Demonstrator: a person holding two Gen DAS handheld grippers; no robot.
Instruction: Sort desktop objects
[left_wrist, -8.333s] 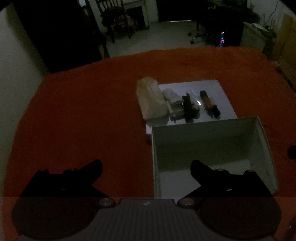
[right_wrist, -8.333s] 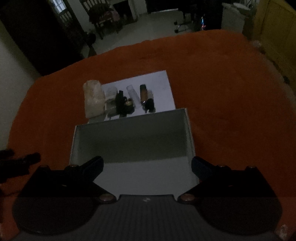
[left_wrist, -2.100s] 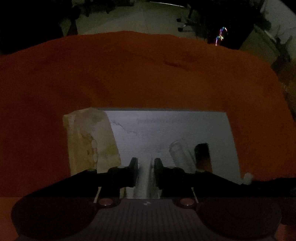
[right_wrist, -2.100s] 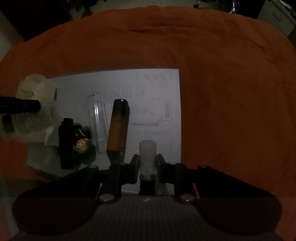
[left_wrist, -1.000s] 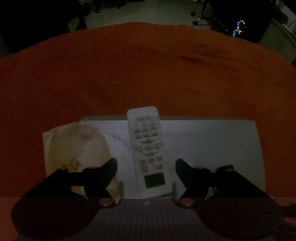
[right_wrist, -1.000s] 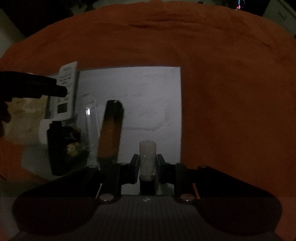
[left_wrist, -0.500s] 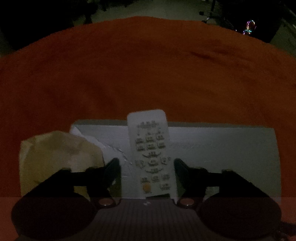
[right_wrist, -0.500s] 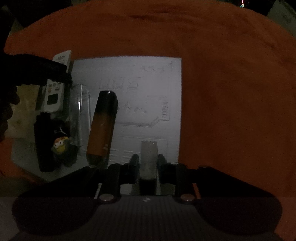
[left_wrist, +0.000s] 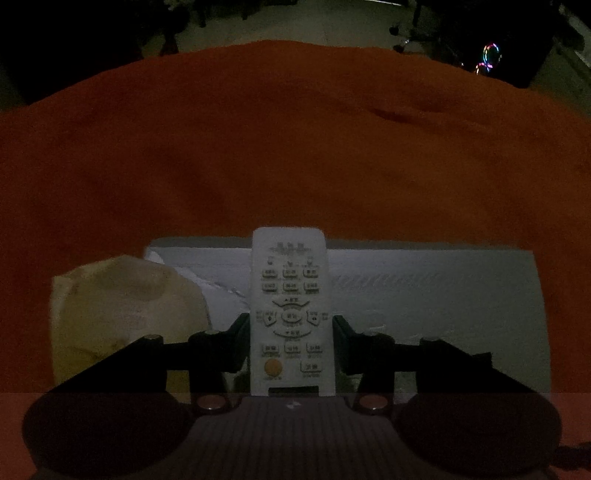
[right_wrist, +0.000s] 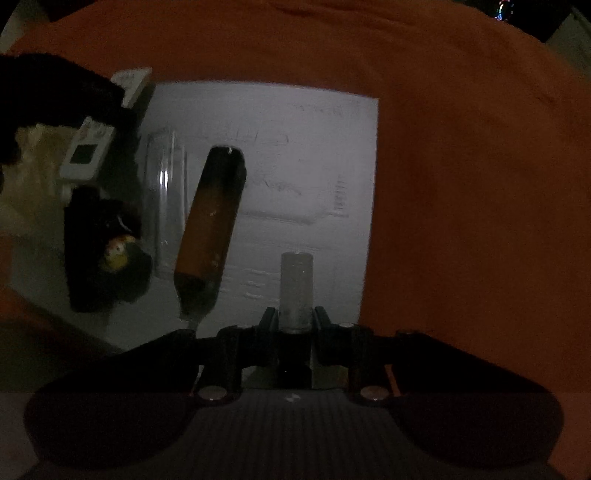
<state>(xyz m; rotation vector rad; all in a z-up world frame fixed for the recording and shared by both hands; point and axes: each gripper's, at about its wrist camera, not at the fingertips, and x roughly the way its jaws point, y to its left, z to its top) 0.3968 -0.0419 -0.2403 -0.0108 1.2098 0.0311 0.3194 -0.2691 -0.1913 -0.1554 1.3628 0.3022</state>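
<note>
Left wrist view. The left gripper (left_wrist: 291, 332) is seen nearest the lens, its two black fingers (left_wrist: 238, 343) closed against the long sides of a white rectangular remote control with grey buttons and one orange round button (left_wrist: 290, 314). The remote is held lengthwise, its display end toward the camera and its far end reaching past the far edge of a flat white rectangular board (left_wrist: 424, 291). Just left of the remote, a pale yellow crumpled plastic packet (left_wrist: 125, 306) is found, partly on the board and partly on the orange-red cloth covering the table (left_wrist: 295, 147). Beyond the cloth, a dim floor and small coloured lights (left_wrist: 489, 57) are made out.

Right wrist view. The right gripper (right_wrist: 295, 321) is seen closed narrowly on a short frosted white cylindrical tube (right_wrist: 296, 291), which stands out forward from between the fingers above the white board (right_wrist: 306, 155). To the left on the board, an amber-brown oblong bottle with dark ends (right_wrist: 212, 221) is laid at a slant. Just beside it a clear plastic tube (right_wrist: 166, 184) is noted, then a black rectangular object bearing a small yellow cartoon figure (right_wrist: 103, 251). Farther left, the display end of the white remote (right_wrist: 86, 151) is seen under the dark shape of the left gripper (right_wrist: 66, 92), above the pale packet (right_wrist: 33, 177). The orange-red cloth (right_wrist: 461, 184) is recorded to the right and beyond.
</note>
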